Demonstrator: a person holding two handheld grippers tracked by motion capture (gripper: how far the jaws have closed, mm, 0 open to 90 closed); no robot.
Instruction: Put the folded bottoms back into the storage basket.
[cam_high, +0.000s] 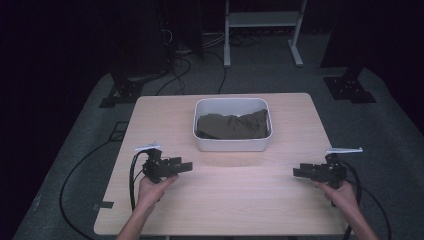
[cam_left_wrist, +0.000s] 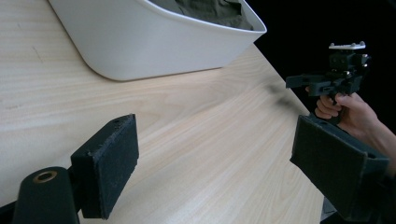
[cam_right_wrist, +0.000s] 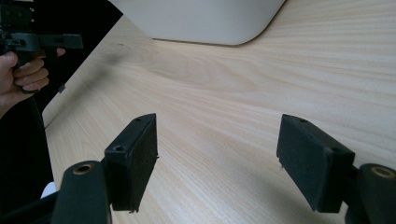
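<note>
A person held a gripper in each hand above a pale wooden bench. The left gripper and the right gripper pointed toward each other, each with its jaws spread wide, holding nothing and touching nothing. Farther back, between them and well apart from both, a white tub stood on the bench with a dark olive cloth crumpled inside.

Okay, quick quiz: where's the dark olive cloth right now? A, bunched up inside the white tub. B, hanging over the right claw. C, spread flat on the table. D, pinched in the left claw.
A: the dark olive cloth lies crumpled inside the white tub, while the left claw and right claw stand open and hold nothing, over bare wood.
</note>
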